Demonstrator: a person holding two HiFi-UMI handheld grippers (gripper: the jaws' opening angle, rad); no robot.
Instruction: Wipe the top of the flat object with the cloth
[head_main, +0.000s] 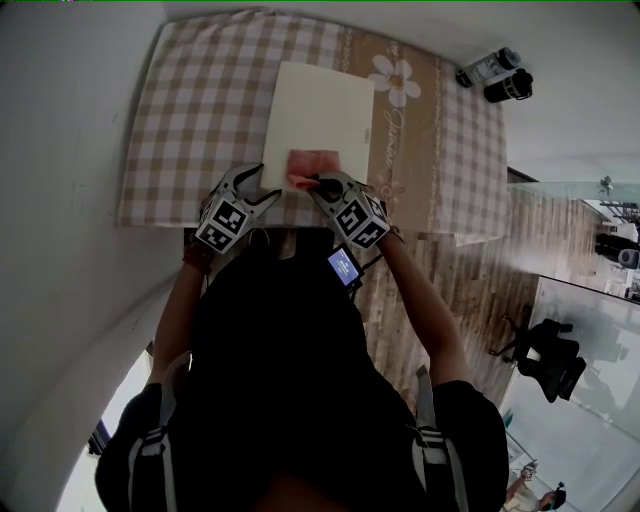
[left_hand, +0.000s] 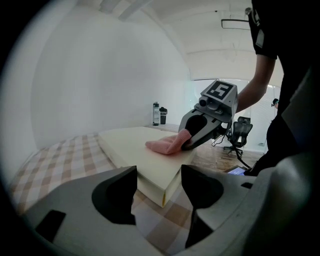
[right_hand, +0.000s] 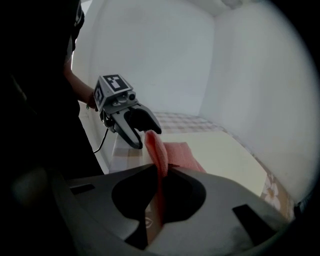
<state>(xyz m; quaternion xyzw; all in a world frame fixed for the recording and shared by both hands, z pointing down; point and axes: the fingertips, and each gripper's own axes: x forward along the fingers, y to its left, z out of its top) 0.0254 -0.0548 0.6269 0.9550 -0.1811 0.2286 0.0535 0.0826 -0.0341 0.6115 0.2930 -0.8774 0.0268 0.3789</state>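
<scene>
Right gripper (right_hand: 159, 170) pinched tight on the pink cloth (head_main: 312, 165), which lies on the near edge of the cream flat object (head_main: 320, 100). Left gripper (left_hand: 159, 182) has its jaws wide apart, gripping nothing, with the object's near corner just ahead on the checked tablecloth (head_main: 200, 110).

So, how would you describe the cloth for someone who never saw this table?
Find the checked tablecloth; a flat cream board lies on it. At the board's near edge sits the cloth, pinched by the right gripper. Nothing else there is pink.
</scene>
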